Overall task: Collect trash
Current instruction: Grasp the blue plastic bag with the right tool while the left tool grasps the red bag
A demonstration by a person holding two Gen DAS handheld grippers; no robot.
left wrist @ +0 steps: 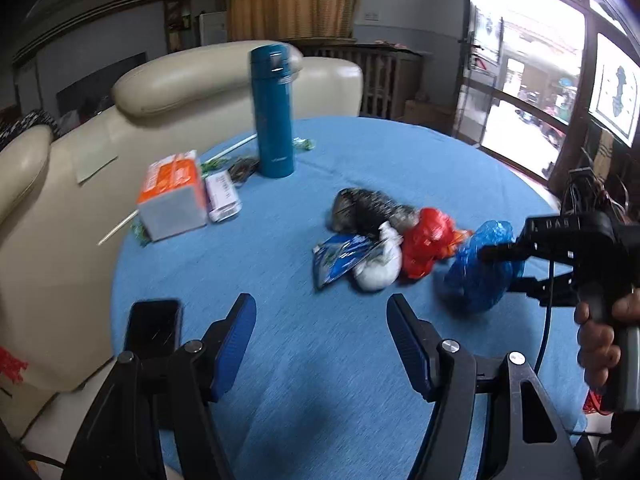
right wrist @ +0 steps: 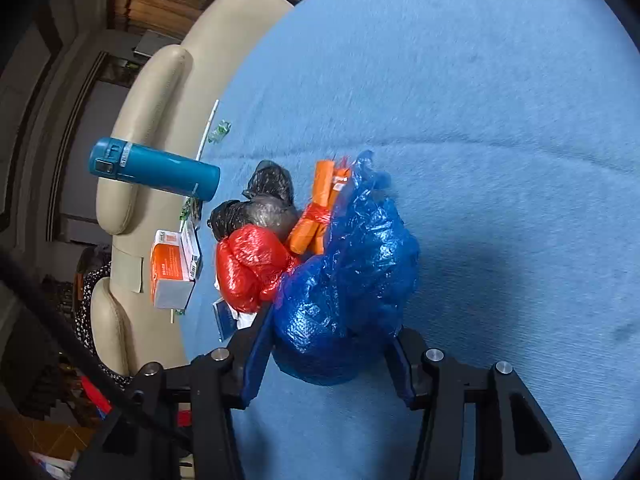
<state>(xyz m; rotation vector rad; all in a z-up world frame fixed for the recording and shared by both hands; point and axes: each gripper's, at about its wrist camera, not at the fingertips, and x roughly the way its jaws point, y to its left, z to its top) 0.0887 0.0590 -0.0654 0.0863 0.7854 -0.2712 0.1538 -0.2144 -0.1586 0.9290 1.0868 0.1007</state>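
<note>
A heap of trash lies on the blue tablecloth (left wrist: 304,360): a crumpled blue plastic bag (right wrist: 348,272), a red bag (right wrist: 248,268), a dark grey bag (right wrist: 264,200), orange sticks tied together (right wrist: 316,208), a white bag (left wrist: 380,264) and a blue wrapper (left wrist: 340,258). My right gripper (right wrist: 332,332) has both pads pressed against the sides of the blue bag (left wrist: 480,272); in the left wrist view a hand holds that gripper (left wrist: 500,268) at the right. My left gripper (left wrist: 320,304) hovers open over bare cloth, short of the heap, with nothing between its fingers.
A tall teal flask (left wrist: 274,112) stands at the far side, with an orange and white box (left wrist: 174,196) and a small pink pack (left wrist: 222,196) to its left. A black phone (left wrist: 154,328) lies by the near left edge. A cream sofa (left wrist: 200,76) borders the table.
</note>
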